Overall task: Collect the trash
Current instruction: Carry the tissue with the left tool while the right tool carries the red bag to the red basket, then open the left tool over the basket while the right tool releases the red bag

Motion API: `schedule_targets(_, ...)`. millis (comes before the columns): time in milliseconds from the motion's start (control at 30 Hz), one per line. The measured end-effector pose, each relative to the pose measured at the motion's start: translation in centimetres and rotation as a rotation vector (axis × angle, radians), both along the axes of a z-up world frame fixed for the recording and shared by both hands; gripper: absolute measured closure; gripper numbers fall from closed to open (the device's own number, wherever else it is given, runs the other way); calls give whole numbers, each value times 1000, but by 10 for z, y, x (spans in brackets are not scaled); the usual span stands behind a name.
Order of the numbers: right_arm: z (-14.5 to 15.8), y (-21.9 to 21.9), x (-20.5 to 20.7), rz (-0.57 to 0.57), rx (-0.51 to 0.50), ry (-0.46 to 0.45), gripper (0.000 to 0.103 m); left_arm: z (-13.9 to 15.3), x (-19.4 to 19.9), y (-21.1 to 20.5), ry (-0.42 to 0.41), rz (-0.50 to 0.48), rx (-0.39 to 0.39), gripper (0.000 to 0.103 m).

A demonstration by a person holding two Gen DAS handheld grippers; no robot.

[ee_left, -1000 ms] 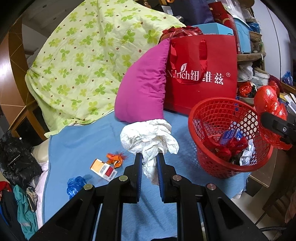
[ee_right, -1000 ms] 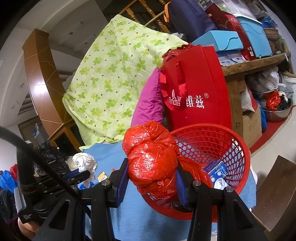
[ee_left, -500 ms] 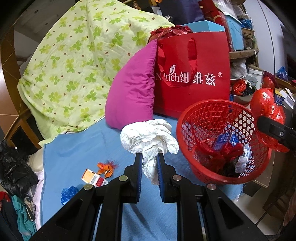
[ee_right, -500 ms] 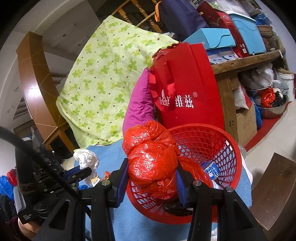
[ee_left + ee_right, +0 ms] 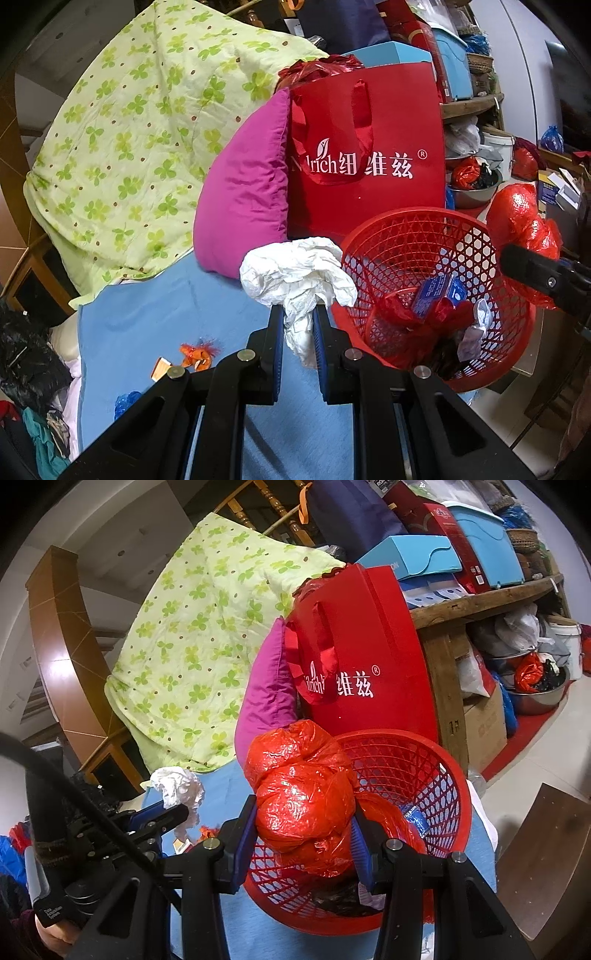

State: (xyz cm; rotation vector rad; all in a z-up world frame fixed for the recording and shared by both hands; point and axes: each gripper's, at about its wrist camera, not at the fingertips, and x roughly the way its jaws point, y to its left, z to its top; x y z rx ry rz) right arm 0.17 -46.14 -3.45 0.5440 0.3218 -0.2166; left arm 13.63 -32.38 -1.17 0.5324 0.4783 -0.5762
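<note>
Left jaws: the left gripper (image 5: 298, 314) is clamped tight on the lower tail of a crumpled white tissue wad (image 5: 295, 269); most of the wad bulges above and ahead of the tips, beside the basket's near-left rim.
Right jaws: the right gripper (image 5: 304, 823) is partly open and pressed on both sides of a knotted red plastic bag (image 5: 303, 797); the bag fills the gap and swells above the tips.
Red bag, place: held over the near-left rim of the red mesh basket (image 5: 443, 775); whether it touches the rim cannot be told.
Basket contents: a small blue box (image 5: 437, 293), red wrappers and a white scrap lie at the bottom.
Basket, place: on the blue sheet (image 5: 155, 306) at the bed's edge, just before a red gift bag (image 5: 369, 155) and magenta pillow (image 5: 247, 199).
Loose trash: an orange wrapper (image 5: 197, 352), a small carton (image 5: 160, 368) and a blue wrapper (image 5: 125, 400) lie on the sheet, left of the left gripper.
</note>
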Motion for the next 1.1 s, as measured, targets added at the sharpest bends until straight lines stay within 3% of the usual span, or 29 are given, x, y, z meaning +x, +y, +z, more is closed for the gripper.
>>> schedule_targets(467, -8, -15, 1, -48, 23, 25, 54, -10, 2, -21, 46, -101, -18, 85)
schedule_targets(667, -18, -22, 8, -64, 62, 56, 52, -21, 9, -30, 106, -158, -30, 84)
schedule_targets(733, -22, -25, 9, -77, 75, 65, 45, -25, 13, -31, 142, -186, -48, 71)
schedule_targets(800, -25, -28, 9, -79, 96, 67, 39, -28, 18, -30, 174, -193, -67, 49)
schedule_targets(1100, -20, -23, 3, -91, 81, 68, 39, -30, 19, -8, 193, -180, -107, 40)
